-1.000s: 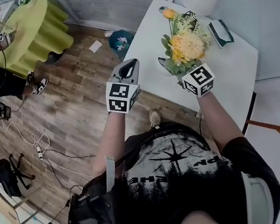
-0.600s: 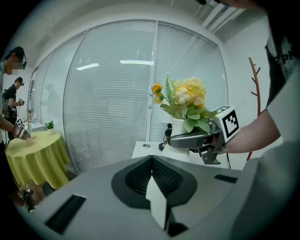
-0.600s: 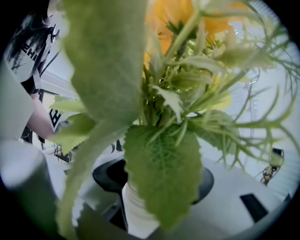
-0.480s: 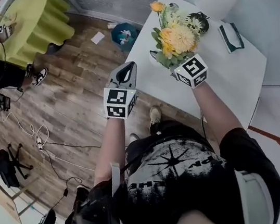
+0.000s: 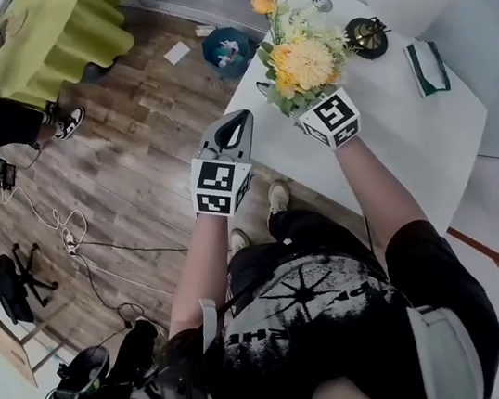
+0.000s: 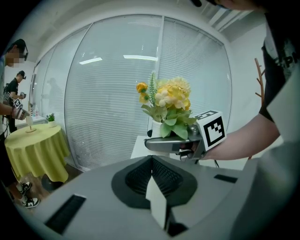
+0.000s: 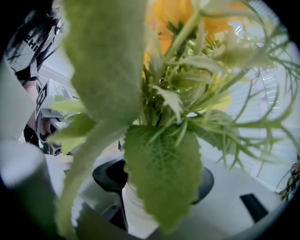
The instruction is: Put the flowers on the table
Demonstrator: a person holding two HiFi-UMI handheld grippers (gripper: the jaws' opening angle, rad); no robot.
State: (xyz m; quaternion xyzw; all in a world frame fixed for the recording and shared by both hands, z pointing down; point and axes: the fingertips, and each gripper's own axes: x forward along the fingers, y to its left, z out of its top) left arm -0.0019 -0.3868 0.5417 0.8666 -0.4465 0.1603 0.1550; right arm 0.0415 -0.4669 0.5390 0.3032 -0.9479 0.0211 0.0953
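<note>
Flowers (image 5: 303, 63) in their white vase (image 7: 136, 211) are pinched in my right tongs (image 5: 273, 96), jaws wide around it, over the white table (image 5: 411, 149) edge; my left tongs (image 5: 239, 122) are pressed together, empty.

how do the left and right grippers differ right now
The left gripper is shut and empty; the right gripper grips a white vase of flowers, jaws wide. The left gripper hangs over the wooden floor, the right gripper above the white table. Both carry a marker cube.
</note>
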